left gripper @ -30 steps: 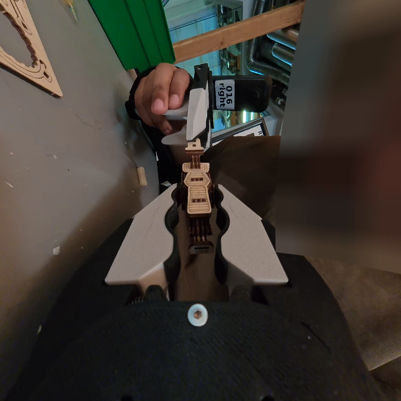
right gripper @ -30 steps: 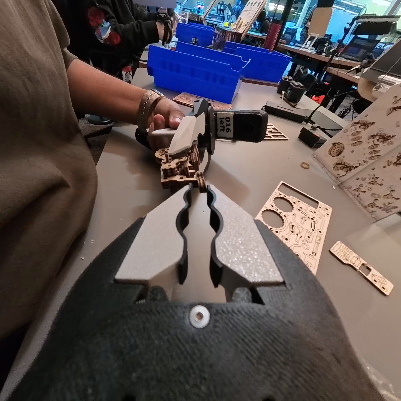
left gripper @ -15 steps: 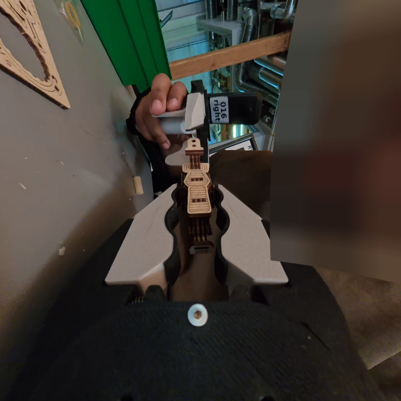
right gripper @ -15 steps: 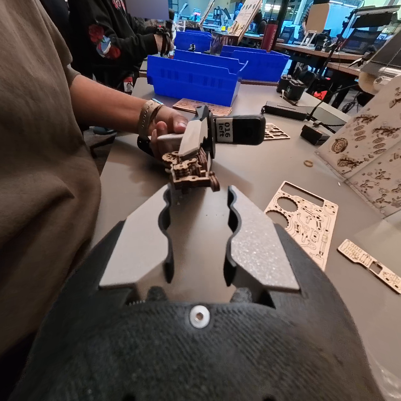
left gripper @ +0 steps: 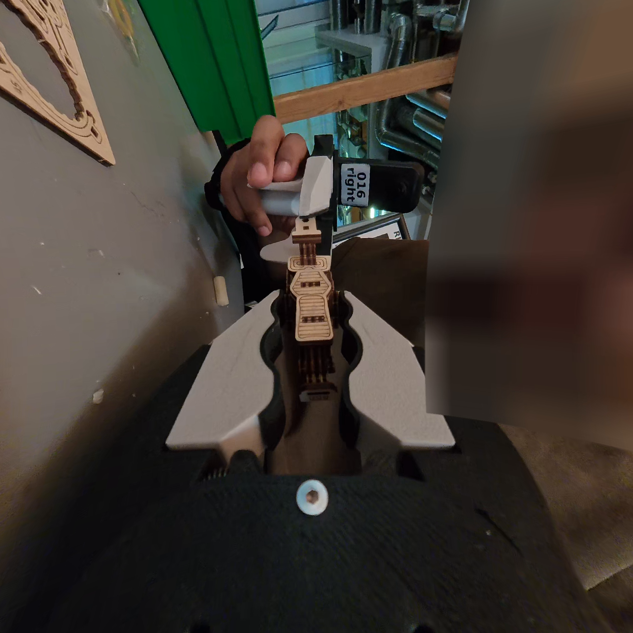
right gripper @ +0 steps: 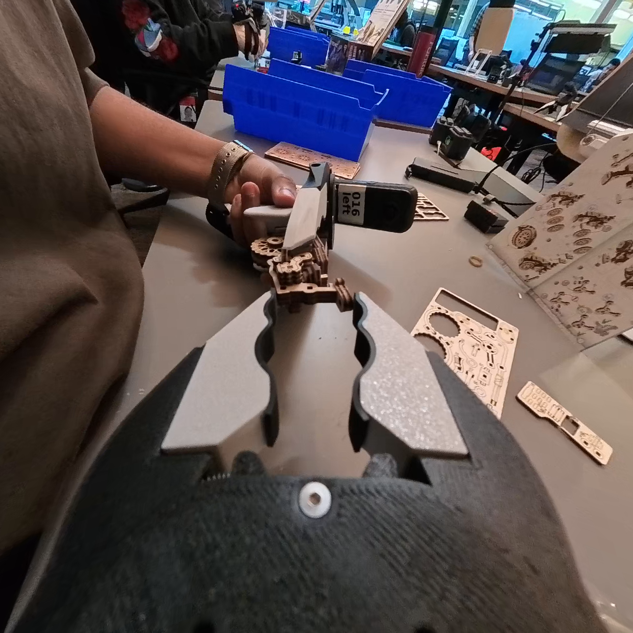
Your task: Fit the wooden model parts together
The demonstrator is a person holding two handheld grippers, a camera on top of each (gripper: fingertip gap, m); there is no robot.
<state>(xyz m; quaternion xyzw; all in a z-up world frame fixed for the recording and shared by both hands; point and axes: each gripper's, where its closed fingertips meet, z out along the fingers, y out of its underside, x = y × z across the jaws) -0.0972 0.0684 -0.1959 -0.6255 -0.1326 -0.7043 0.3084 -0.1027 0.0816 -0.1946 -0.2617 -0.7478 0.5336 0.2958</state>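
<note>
Right claw spread wide at the model's end, after pinching it a second ago

The wooden model (right gripper: 298,274), a stack of laser-cut brown plywood layers with cogged wheels, sits clamped in the left gripper (left gripper: 311,308) above the grey table (right gripper: 394,260); its small knobbed end link (right gripper: 340,291) pokes between the tips of the right gripper (right gripper: 311,301), whose fingers, nearly closed on it a second ago, now stand wide and empty, suggesting that piece is seated. Pale punched-out plywood sheet (right gripper: 472,346) and a slim slotted strip (right gripper: 565,421) lie to the right; glossy blue bins (right gripper: 294,106) stand behind.
</note>
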